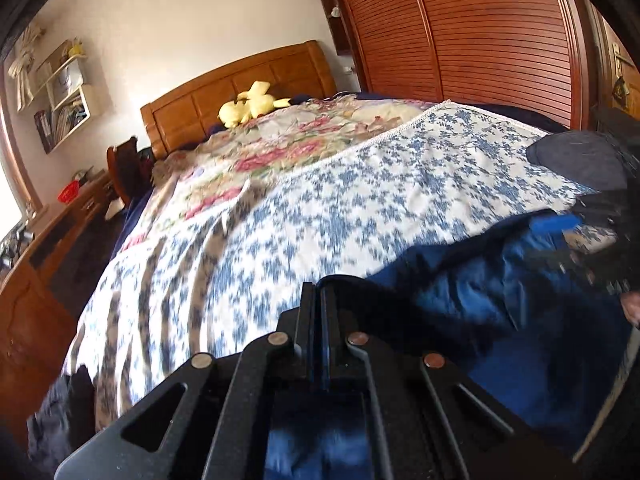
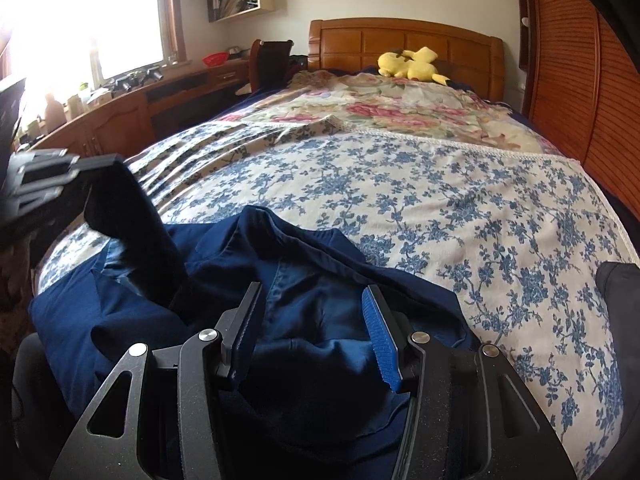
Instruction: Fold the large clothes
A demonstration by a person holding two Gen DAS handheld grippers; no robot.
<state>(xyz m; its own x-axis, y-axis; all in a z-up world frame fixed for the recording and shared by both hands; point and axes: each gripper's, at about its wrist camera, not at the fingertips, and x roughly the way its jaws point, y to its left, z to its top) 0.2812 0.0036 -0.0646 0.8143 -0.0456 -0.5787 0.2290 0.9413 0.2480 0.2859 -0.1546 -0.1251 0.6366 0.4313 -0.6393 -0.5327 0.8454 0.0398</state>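
A dark blue garment (image 2: 304, 280) lies crumpled on the near part of the bed, on a blue-and-white floral cover (image 2: 420, 192). My right gripper (image 2: 314, 300) is open, its fingers straddling a bunched part of the garment. My left gripper (image 1: 318, 292) is shut on a dark edge of the blue garment (image 1: 480, 300), which trails to the right. In the right wrist view the left gripper (image 2: 160, 280) comes in from the left with its fingers down in the cloth. The right gripper (image 1: 592, 216) shows blurred at the right edge of the left wrist view.
A yellow plush toy (image 2: 412, 65) lies by the wooden headboard (image 2: 400, 38). A wooden desk (image 2: 120, 112) with clutter runs along the bed's left side below a bright window. A louvred wooden wardrobe (image 1: 480, 32) stands on the right. A dark item (image 2: 620, 280) lies at the bed's right edge.
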